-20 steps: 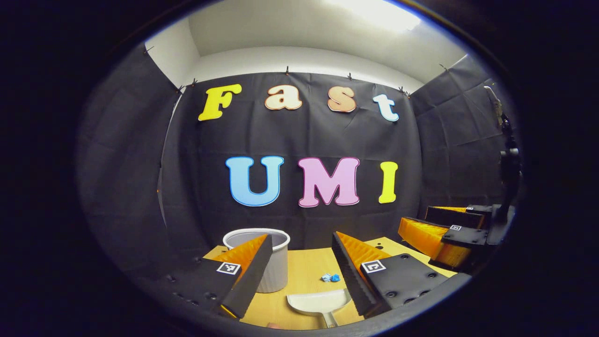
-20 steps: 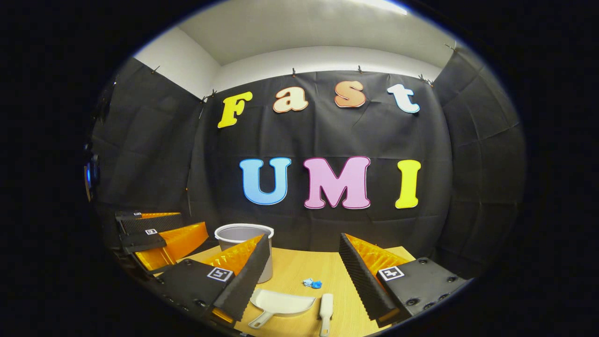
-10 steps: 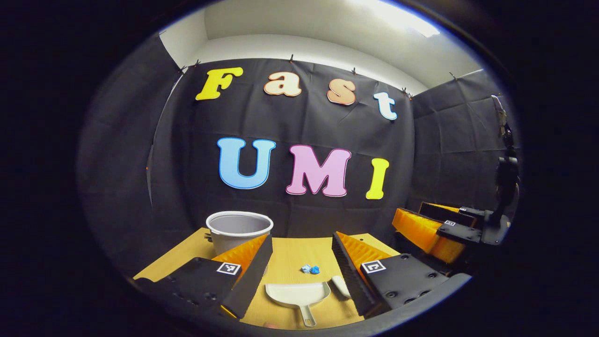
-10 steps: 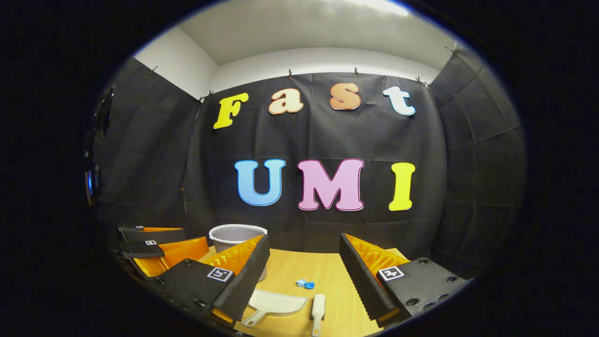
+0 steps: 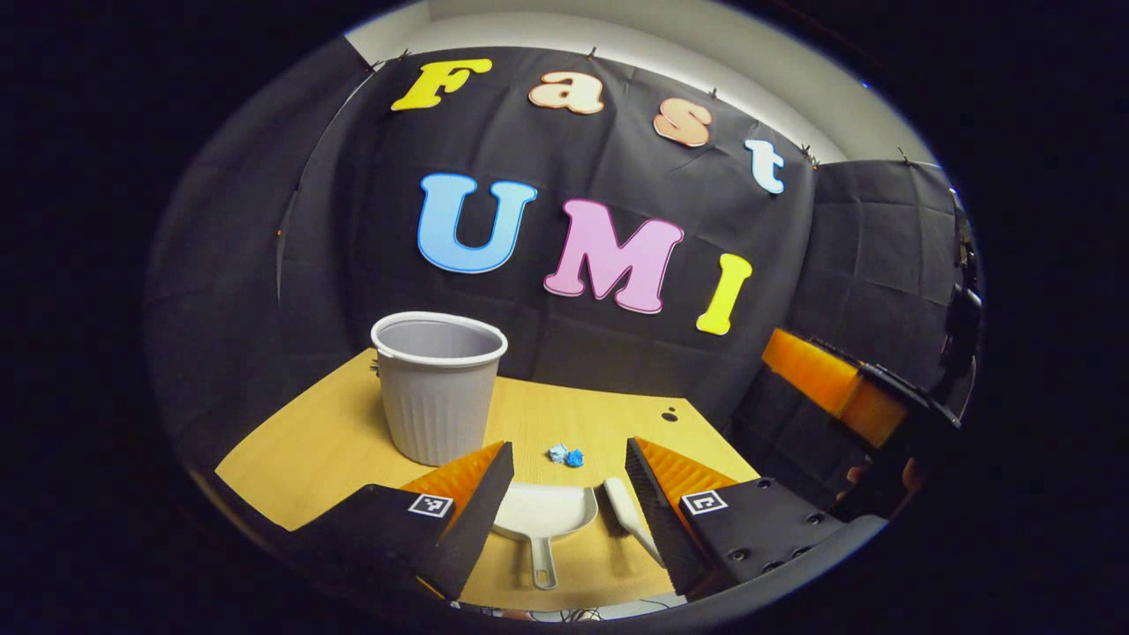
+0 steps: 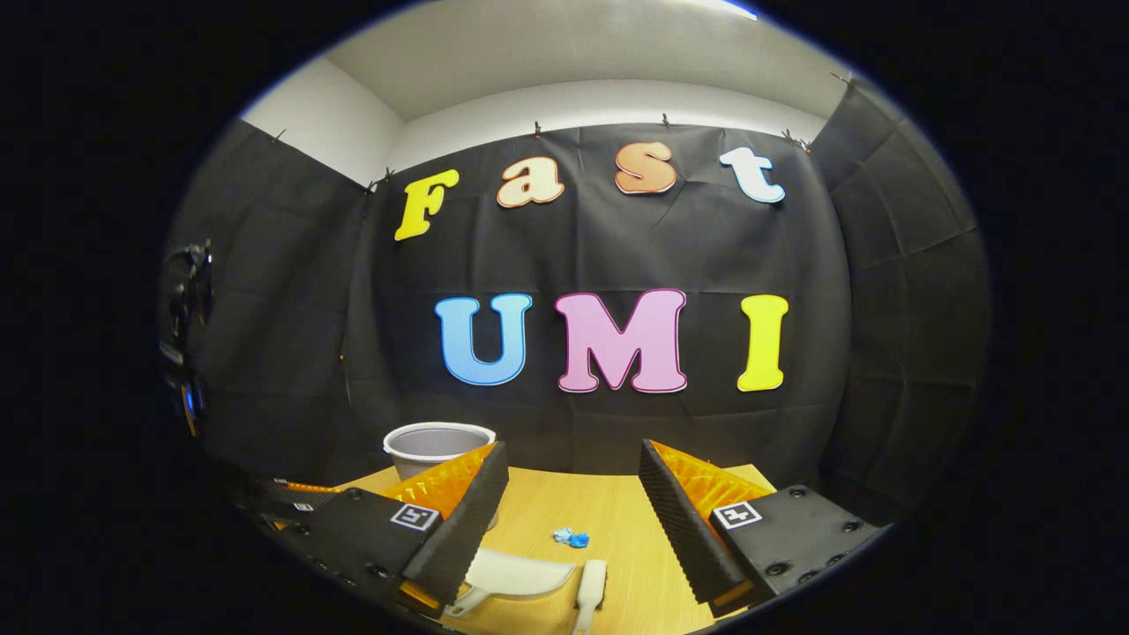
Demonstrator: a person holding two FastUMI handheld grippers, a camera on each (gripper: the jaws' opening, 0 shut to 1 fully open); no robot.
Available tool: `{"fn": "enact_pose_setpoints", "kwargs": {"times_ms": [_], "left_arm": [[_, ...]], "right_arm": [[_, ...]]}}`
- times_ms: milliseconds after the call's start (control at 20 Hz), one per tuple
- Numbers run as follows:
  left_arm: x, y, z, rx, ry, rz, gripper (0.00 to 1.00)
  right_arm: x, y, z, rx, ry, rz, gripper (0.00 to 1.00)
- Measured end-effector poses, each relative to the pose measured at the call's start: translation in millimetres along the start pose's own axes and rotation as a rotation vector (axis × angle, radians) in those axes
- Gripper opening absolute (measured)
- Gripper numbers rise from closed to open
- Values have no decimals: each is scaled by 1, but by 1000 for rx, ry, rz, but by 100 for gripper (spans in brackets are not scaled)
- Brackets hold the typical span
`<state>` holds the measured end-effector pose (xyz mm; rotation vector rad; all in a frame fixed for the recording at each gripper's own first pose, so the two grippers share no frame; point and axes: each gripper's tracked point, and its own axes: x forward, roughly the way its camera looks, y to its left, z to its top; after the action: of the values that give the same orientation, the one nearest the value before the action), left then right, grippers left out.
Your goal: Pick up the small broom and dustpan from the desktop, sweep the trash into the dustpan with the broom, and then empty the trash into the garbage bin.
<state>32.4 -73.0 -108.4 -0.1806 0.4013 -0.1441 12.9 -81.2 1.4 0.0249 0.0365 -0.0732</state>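
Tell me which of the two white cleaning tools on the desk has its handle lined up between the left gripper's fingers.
The dustpan: its handle points back into the gap of the open left gripper. The small broom lies beside it, slanting against the right-hand finger.

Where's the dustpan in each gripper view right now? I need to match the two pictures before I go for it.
Left gripper view: the dustpan lies low in the middle, between that gripper's two fingers, handle toward the camera.
Right gripper view: the dustpan lies low and left of centre, partly behind the near left finger.
Shared landmark: the blue trash on the desktop just beyond the dustpan, with the small broom beside it.
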Motion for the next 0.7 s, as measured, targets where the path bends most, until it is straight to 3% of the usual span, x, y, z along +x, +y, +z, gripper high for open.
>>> {"fn": "enact_pose_setpoints", "kwargs": {"times_ms": [300, 700], "left_arm": [[53, -1, -103, -68, 414, 58, 78], [108, 8, -198, -38, 814, 189, 78]], "right_arm": [[30, -44, -27, 29, 48, 13, 96], [57, -78, -75, 89, 162, 104, 96]]}}
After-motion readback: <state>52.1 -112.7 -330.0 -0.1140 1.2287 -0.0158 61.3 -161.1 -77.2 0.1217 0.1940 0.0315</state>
